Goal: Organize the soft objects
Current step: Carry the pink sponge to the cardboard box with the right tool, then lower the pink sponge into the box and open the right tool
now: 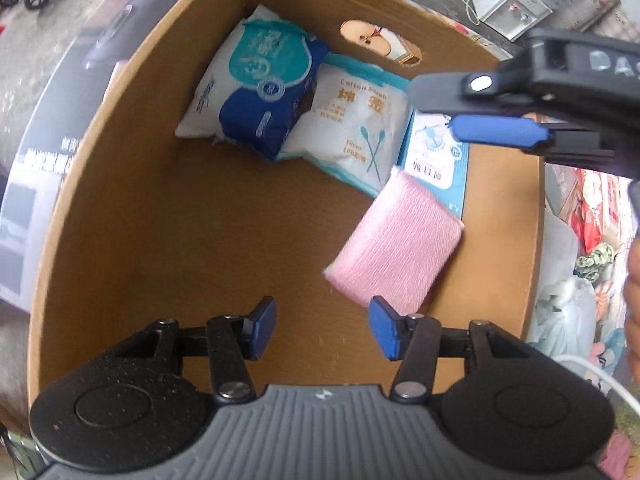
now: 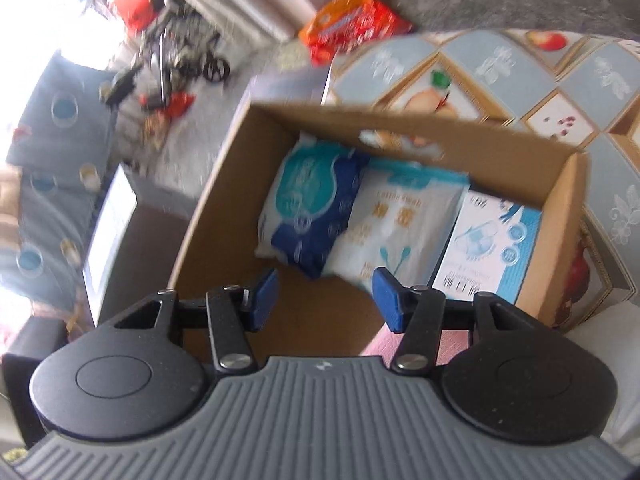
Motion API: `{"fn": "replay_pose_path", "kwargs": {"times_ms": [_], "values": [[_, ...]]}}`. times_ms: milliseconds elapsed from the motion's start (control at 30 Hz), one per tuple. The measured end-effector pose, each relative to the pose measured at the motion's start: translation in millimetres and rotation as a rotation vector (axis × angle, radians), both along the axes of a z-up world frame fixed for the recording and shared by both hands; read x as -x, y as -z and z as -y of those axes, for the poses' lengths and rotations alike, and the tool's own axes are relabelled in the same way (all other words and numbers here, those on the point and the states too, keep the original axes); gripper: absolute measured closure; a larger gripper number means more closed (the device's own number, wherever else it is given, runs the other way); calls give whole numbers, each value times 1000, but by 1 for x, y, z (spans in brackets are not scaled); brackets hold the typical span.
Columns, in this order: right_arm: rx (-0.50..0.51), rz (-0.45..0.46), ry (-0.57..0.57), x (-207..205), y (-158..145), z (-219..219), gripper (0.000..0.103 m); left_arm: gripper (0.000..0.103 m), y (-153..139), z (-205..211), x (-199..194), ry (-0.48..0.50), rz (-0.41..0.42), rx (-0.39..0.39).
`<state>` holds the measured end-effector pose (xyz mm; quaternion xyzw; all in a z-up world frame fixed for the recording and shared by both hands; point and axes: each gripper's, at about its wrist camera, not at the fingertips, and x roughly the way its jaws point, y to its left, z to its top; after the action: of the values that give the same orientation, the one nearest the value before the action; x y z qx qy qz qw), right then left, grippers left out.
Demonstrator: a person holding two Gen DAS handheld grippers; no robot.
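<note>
Soft packs in the cardboard box (image 1: 132, 168)
Both left gripper (image 1: 323, 328) and right gripper (image 2: 325, 300) spread, empty (pink sponge (image 1: 396, 248) lies centre-right).

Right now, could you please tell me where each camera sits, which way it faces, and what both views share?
Left wrist: on the left gripper, looking steeply down into the brown cardboard box at the pink ribbed sponge pad; its own open fingers and the right gripper show.
Right wrist: on the right gripper, looking obliquely down into the box from its near edge; only its own open fingers show.
Shared: the blue-and-white wipes pack, the white cotton swab packet and the light blue mask box.
</note>
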<state>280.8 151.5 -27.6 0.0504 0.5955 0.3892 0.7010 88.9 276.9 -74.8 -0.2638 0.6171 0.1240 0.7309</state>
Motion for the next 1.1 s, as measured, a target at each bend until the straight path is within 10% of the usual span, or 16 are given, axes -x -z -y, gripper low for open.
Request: {"fn": "replay_pose_path", "kwargs": {"times_ms": [500, 1100], "values": [[-120, -63, 339, -1, -6, 96, 51, 62, 40, 2, -70, 48, 29, 12], [-122, -66, 435, 17, 6, 139, 49, 62, 60, 32, -71, 130, -6, 105]]}}
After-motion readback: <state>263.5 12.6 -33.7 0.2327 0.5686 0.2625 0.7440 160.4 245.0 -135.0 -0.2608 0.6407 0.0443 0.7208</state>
